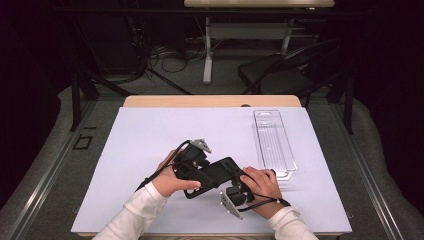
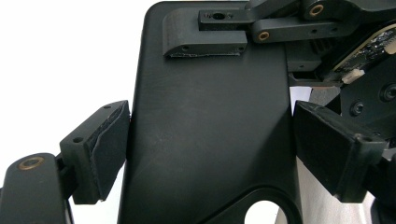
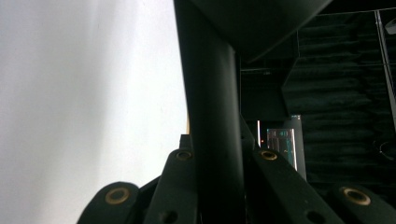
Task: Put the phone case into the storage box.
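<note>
A white-covered table [image 1: 150, 150] carries a clear plastic tray [image 1: 274, 142], beyond the right gripper [image 1: 239, 181]. Between both grippers sits a flat black plate [image 1: 216, 174]. The left gripper [image 2: 210, 140] spans its broad faces; the right gripper pinches its thin edge. Keeping both grips square should prevent twisting.
</note>
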Available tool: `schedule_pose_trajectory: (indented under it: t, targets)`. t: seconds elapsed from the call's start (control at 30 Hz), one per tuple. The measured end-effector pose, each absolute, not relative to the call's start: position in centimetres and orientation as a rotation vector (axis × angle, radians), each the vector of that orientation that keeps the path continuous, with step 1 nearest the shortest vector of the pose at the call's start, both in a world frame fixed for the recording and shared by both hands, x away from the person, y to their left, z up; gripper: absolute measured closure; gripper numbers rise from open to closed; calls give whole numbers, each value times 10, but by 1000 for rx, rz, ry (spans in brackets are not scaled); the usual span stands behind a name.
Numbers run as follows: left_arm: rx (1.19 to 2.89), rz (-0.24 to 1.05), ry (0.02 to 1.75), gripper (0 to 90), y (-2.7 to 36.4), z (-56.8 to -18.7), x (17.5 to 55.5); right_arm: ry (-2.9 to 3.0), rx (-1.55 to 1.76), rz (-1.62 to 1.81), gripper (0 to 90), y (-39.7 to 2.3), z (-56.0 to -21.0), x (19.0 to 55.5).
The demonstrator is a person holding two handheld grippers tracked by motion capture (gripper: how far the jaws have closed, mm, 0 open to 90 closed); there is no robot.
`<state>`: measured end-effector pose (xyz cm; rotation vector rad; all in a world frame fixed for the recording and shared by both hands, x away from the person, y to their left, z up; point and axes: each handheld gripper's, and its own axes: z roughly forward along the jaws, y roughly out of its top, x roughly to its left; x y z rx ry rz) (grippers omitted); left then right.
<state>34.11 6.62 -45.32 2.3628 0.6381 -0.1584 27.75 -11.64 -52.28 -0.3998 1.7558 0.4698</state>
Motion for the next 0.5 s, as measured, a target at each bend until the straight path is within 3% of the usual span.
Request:
schedule_pose_trajectory:
  t: [0.5]
  targets:
    - [2350,-163,645,135,67,-453,341,1761,-395,477,868,-116,-524,277]
